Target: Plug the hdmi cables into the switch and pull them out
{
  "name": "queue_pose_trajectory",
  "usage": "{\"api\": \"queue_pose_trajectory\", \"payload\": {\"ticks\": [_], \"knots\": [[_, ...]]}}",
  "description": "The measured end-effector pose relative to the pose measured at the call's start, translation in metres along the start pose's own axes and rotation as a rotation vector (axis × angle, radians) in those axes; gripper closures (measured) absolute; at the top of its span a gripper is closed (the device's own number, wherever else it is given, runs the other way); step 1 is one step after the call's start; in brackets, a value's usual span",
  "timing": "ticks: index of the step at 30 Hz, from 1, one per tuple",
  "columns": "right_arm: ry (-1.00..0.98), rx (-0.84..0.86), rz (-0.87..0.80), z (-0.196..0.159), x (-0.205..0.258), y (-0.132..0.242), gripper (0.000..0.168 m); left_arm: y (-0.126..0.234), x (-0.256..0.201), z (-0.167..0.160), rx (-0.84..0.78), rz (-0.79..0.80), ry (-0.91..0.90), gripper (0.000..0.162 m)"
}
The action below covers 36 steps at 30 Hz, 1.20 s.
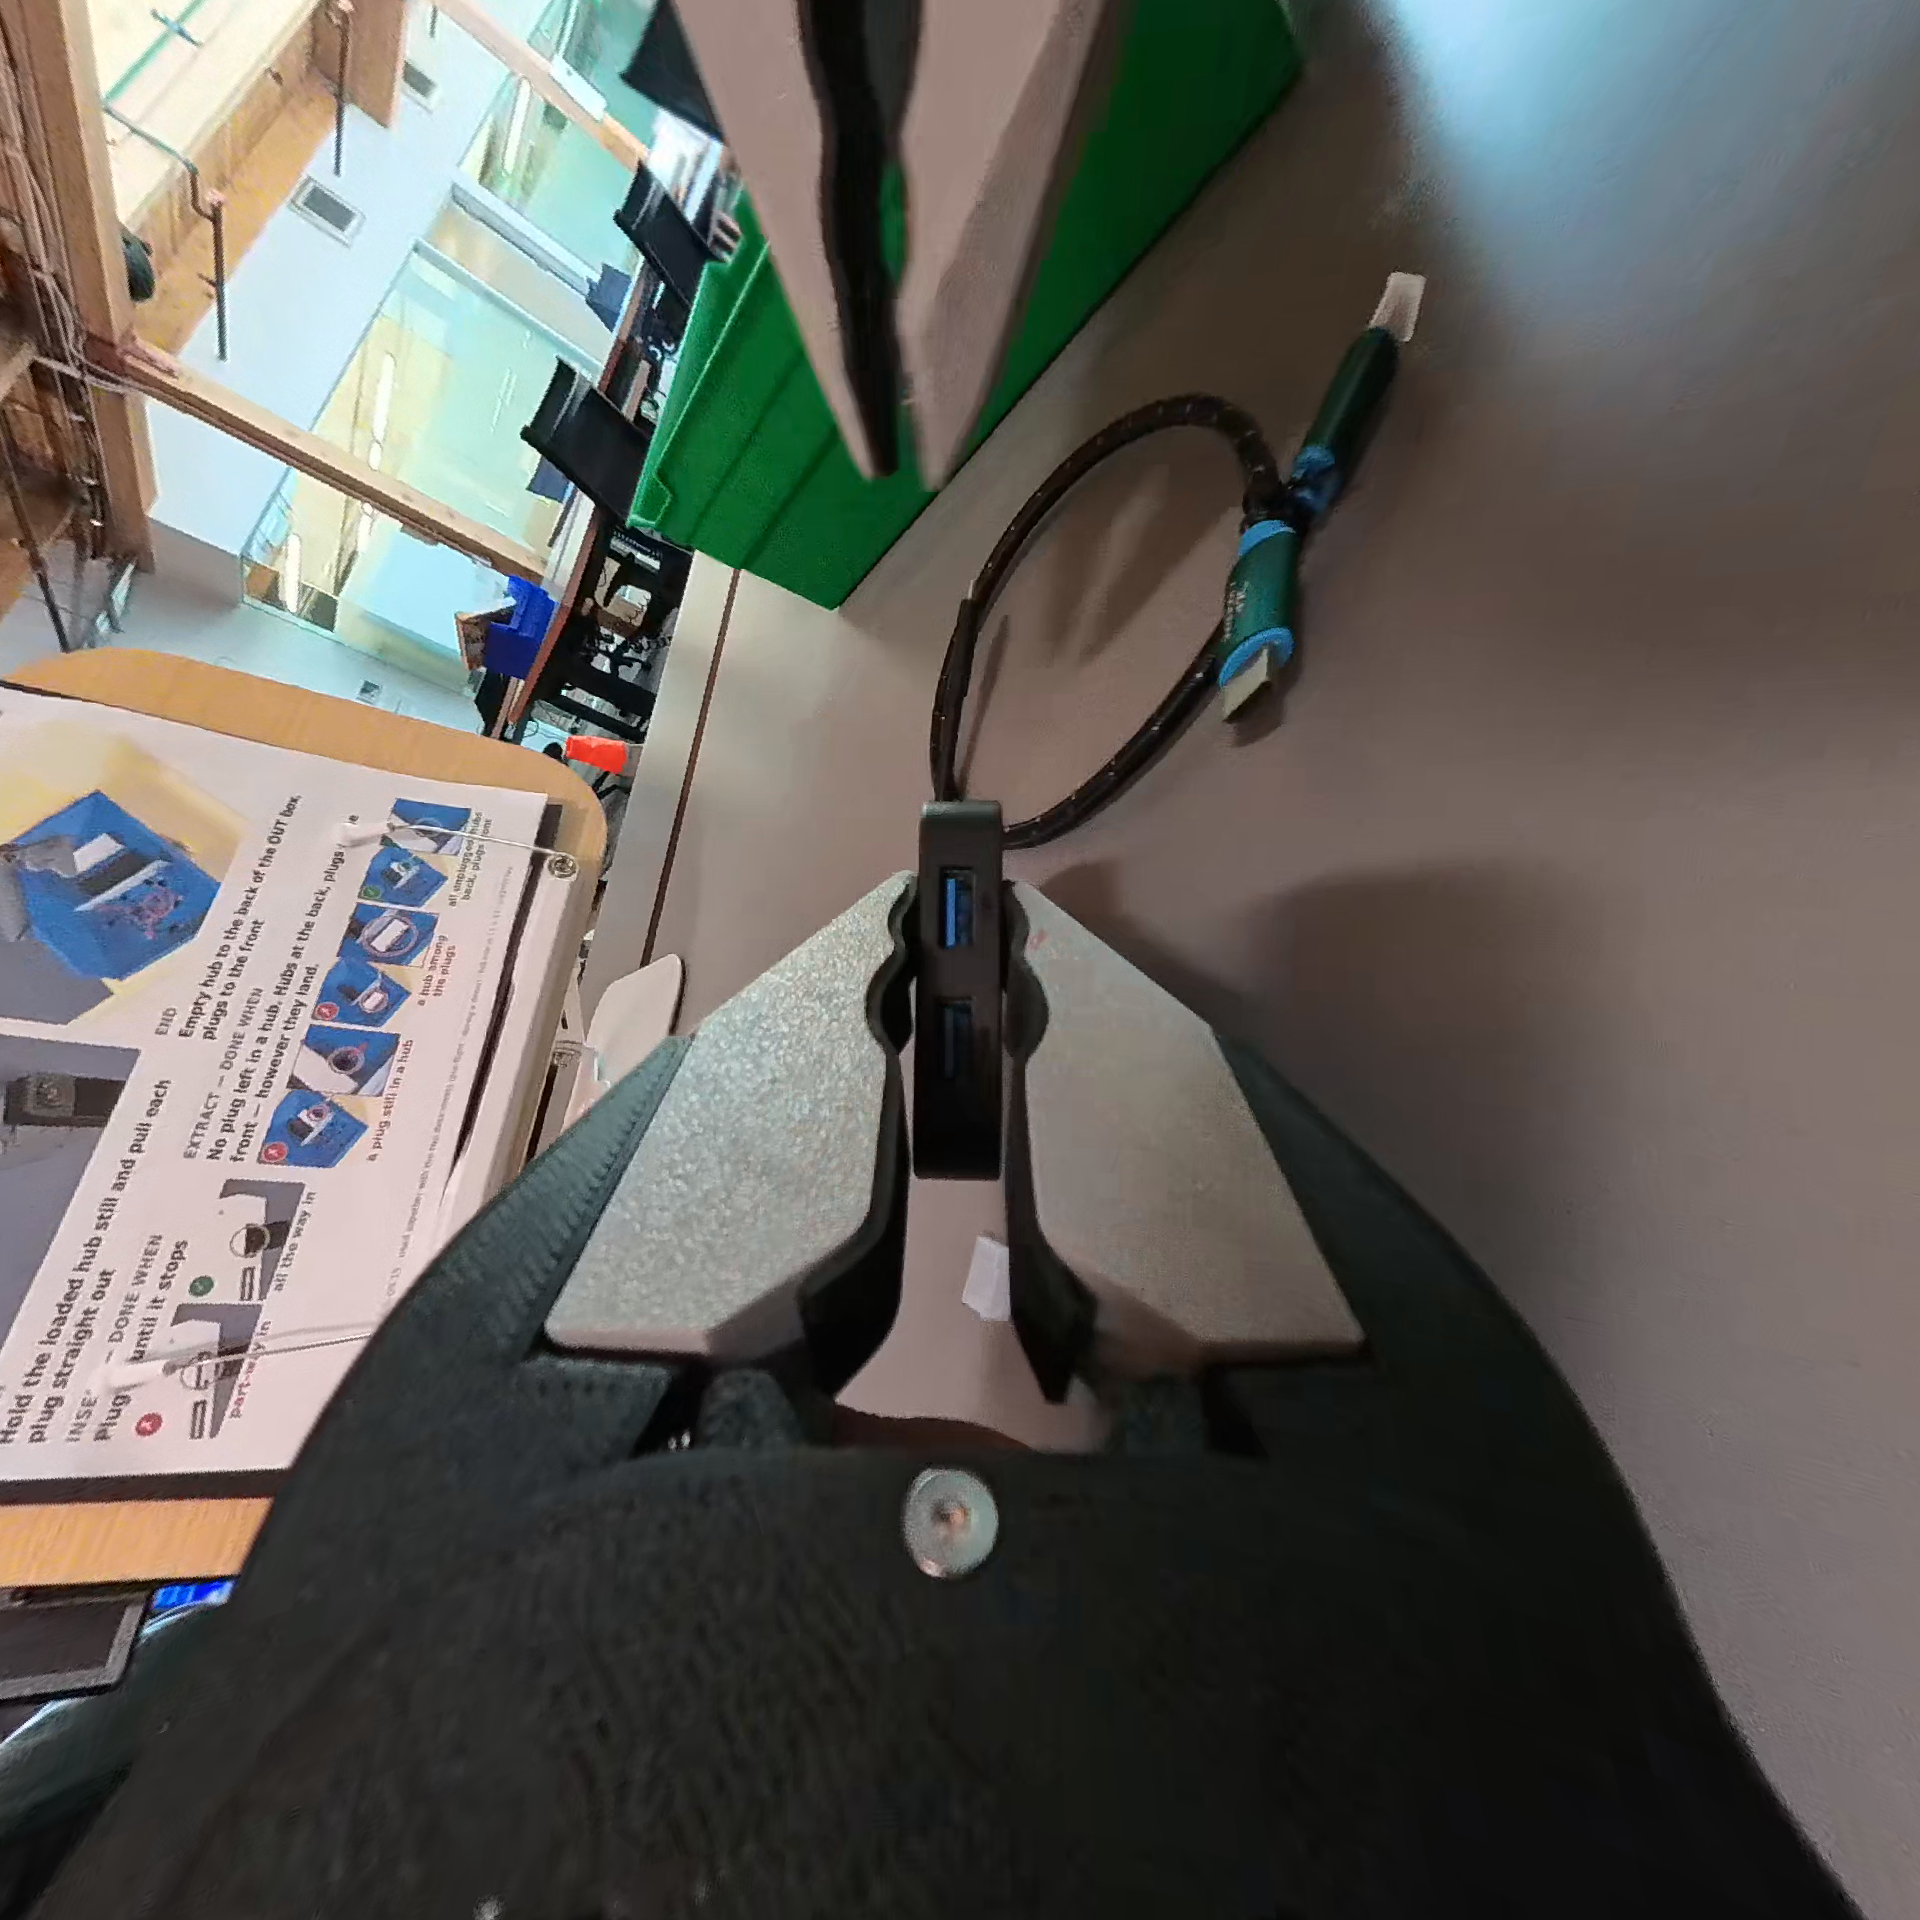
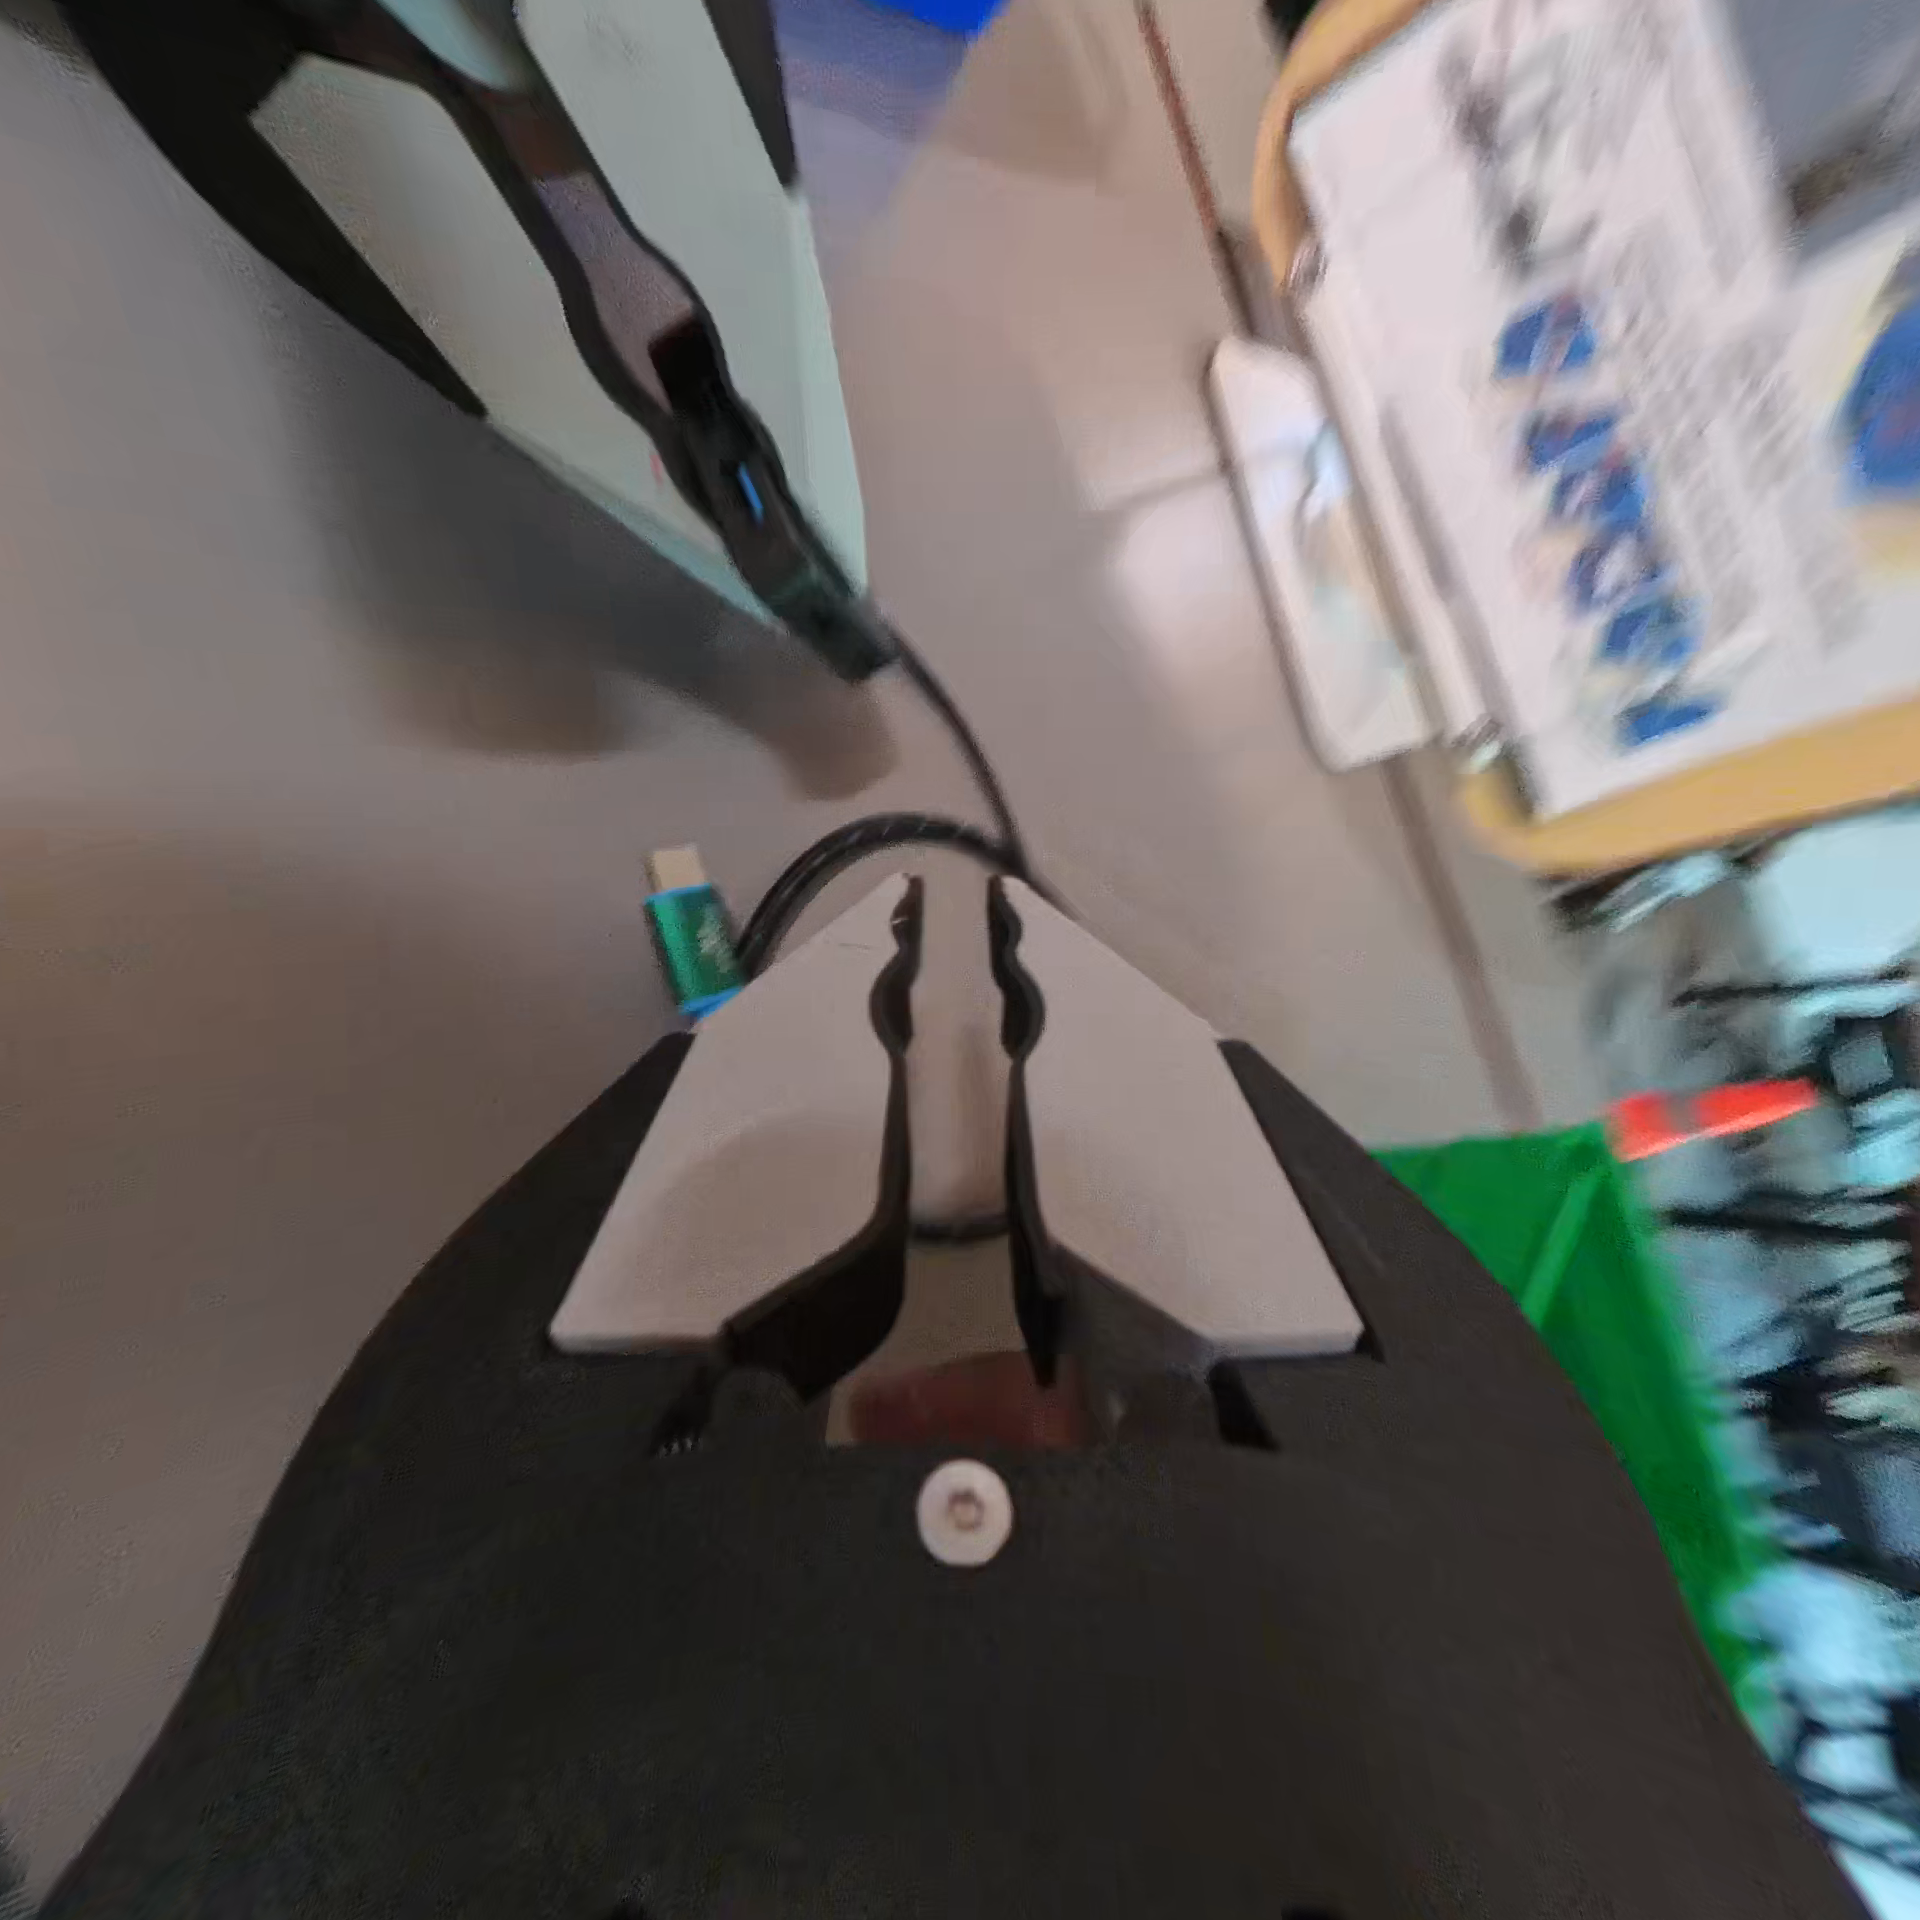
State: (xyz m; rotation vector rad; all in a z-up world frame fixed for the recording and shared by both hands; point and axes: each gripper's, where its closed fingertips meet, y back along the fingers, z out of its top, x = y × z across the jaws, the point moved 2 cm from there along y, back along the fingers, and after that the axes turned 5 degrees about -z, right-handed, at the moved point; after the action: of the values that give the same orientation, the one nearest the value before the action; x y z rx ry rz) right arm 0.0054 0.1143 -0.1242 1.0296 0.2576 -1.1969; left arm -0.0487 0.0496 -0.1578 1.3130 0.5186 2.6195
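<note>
My left gripper (image 1: 958, 894) is shut on a black switch (image 1: 956, 1039), which stands on edge with two blue ports facing me; both pads press its sides. It also shows in the right wrist view (image 2: 748, 509), held above the table. A black braided HDMI cable (image 1: 1039, 540) lies in a loop on the grey table beyond it, its two green-and-blue plugs (image 1: 1262, 613) free on the table. My right gripper (image 2: 954, 894) is open and empty, over the cable loop (image 2: 883, 831) beside a green plug (image 2: 696, 945). The right wrist view is blurred.
A green bin (image 1: 935, 312) stands at the back of the table and shows at the right in the right wrist view (image 2: 1538, 1247). A wooden board with a printed instruction sheet (image 1: 260, 1039) stands to the left. A thin black lead (image 2: 956, 727) leaves the switch.
</note>
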Motion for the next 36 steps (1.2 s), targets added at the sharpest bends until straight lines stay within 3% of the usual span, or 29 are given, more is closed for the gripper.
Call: {"api": "queue_pose_trajectory", "payload": {"ticks": [3, 6, 9, 17, 25, 36], "knots": [[-0.2, 0.09, 0.123, -0.021, 0.02, 0.011, 0.151, -0.002, -0.002, 0.0, 0.017, 0.007, -0.023, 0.15], [-0.194, 0.12, 0.197, -0.028, 0.039, 0.023, 0.139, -0.002, -0.002, 0.0, 0.007, 0.006, -0.018, 0.15], [-0.148, 0.129, 0.205, -0.034, 0.038, 0.024, 0.139, -0.001, -0.003, 0.001, -0.007, 0.002, -0.017, 0.151], [-0.339, 0.165, 0.436, -0.044, 0.044, -0.005, 0.148, 0.001, -0.011, 0.005, -0.03, -0.025, -0.049, 0.151], [-0.41, 0.069, 0.606, -0.036, 0.058, -0.018, 0.159, 0.001, -0.015, 0.006, -0.055, -0.066, -0.028, 0.15], [-0.507, -0.064, 0.656, -0.024, 0.063, -0.025, 0.156, -0.003, -0.034, 0.003, -0.078, -0.187, 0.024, 0.146]]}}
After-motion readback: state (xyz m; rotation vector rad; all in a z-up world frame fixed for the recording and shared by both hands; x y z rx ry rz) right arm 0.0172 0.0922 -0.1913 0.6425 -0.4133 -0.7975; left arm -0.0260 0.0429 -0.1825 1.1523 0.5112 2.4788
